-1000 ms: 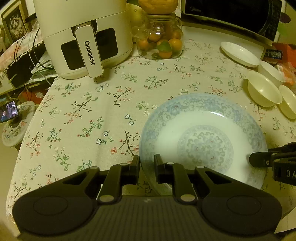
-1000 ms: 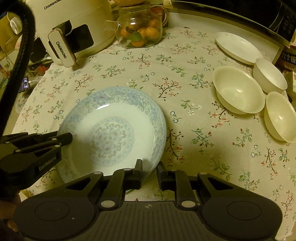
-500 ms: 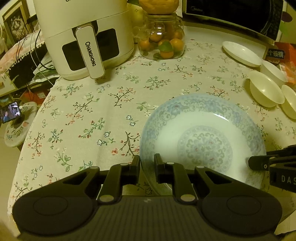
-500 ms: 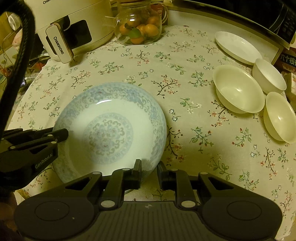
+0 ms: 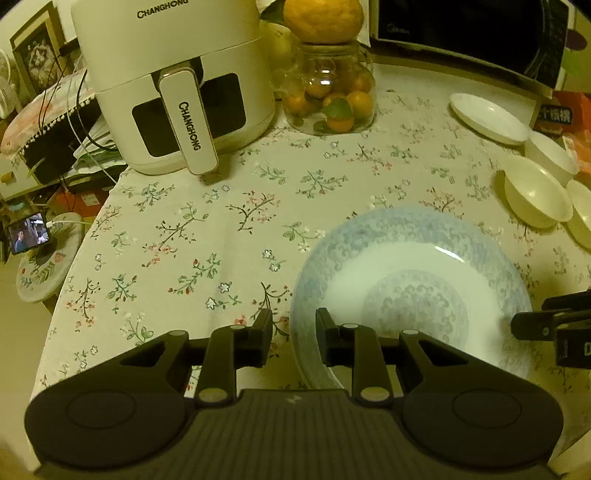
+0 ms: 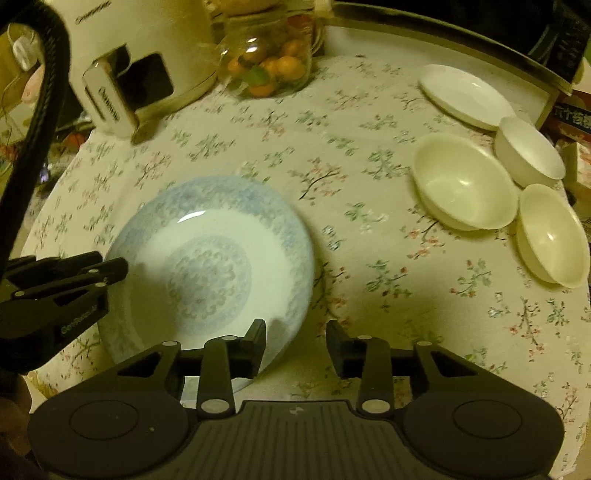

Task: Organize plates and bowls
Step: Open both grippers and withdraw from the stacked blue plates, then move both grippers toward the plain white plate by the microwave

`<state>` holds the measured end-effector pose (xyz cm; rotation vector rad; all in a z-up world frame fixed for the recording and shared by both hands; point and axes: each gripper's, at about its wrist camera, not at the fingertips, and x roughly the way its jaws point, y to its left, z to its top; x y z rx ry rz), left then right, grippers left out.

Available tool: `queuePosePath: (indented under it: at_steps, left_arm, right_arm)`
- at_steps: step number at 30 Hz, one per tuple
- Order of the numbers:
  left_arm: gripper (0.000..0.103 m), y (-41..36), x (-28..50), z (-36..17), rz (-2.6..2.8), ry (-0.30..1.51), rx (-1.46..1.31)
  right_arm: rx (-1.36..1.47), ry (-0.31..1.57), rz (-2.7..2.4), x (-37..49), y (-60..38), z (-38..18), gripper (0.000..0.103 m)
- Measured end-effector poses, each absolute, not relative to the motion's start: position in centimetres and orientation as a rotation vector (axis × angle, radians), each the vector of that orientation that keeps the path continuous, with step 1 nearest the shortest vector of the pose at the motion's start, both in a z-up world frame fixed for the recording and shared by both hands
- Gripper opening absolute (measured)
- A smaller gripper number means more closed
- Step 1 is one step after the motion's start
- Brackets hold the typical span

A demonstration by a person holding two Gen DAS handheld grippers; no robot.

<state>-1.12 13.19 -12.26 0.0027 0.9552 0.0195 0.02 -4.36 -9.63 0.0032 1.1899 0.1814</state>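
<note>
Nearest to me, my left tongs have just been opening; they now stand spread, with the near left rim of the blue-patterned plate in the gap between them and neither pad pressing on it. My right tongs have just been opening too. They stand wider apart around the plate's near right rim: the left finger lies over the plate's inside, the right finger is out over the cloth, and I see no pinch on the rim.

The plate lies flat on the flowered tablecloth, near my edge of the table. From the right tongs' camera the left tongs reach in at the plate's left rim.

Farther off on the right stand three cream bowls close together: a wide bowl nearest the middle of the table, a second bowl to its right, and a smaller third bowl behind them. Whether they touch I cannot tell. Beyond them lies a small white plate, apart from the bowls.

At the far left stands a white air fryer, and to its right a glass jar of small oranges with a large yellow fruit on top. A dark microwave sits at the far right edge.
</note>
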Motion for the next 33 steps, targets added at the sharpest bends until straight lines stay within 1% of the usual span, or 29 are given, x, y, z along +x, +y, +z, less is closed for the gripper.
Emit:
queuePosePath:
  at_steps: [1, 3, 5, 8, 9, 10, 12, 14, 16, 17, 21, 23, 33]
  left_arm:
    - [0.025, 13.3, -1.0, -12.1, 0.024, 0.952, -0.003]
    - [0.033, 13.6, -0.9, -11.7, 0.03, 0.945, -0.019]
    - [0.036, 13.7, -0.7, -11.2, 0.028, 0.937, -0.034]
    - [0.038, 13.2, -0.5, -10.5, 0.025, 0.915, -0.032]
    - [0.04, 13.0, -0.4, -10.2, 0.021, 0.907, -0.029]
    - [0.042, 12.8, -0.2, -10.0, 0.018, 0.902, -0.029]
    - [0.053, 12.4, 0.3, -9.5, -0.001, 0.899, -0.05]
    - [0.06, 12.1, 0.8, -8.9, -0.023, 0.892, -0.081]
    - [0.062, 11.6, 1.2, -8.4, -0.031, 0.882, -0.091]
    - [0.065, 11.3, 1.4, -8.2, -0.034, 0.881, -0.093]
    - [0.074, 9.9, 2.6, -7.6, -0.059, 0.894, -0.135]
    - [0.075, 9.1, 3.1, -7.4, -0.072, 0.899, -0.141]
    - [0.077, 3.9, 6.7, -6.4, -0.094, 0.895, -0.138]
  right_arm:
    - [0.01, 1.184, 0.177, 0.1, -4.7, -9.4, 0.035]
    - [0.018, 1.167, 0.166, 0.3, -5.3, -9.0, 0.038]
    - [0.034, 1.157, 0.153, 0.5, -6.0, -8.7, 0.04]
    - [0.043, 1.154, 0.146, 0.7, -6.5, -8.5, 0.042]
    - [0.043, 1.151, 0.147, 0.8, -6.5, -8.4, 0.043]
    - [0.044, 1.147, 0.15, 0.8, -6.5, -8.3, 0.046]
    - [0.044, 1.139, 0.149, 0.9, -6.6, -8.1, 0.05]
    - [0.045, 1.124, 0.139, 1.0, -6.9, -7.7, 0.06]
    - [0.045, 1.104, 0.125, 1.4, -7.4, -7.1, 0.067]
    - [0.05, 1.096, 0.119, 1.5, -7.8, -6.9, 0.07]
    - [0.093, 1.088, 0.103, 2.1, -9.5, -6.1, 0.075]
    - [0.106, 1.083, 0.088, 2.3, -10.4, -5.9, 0.08]
    - [0.226, 1.029, -0.017, 4.1, -16.7, -4.3, 0.087]
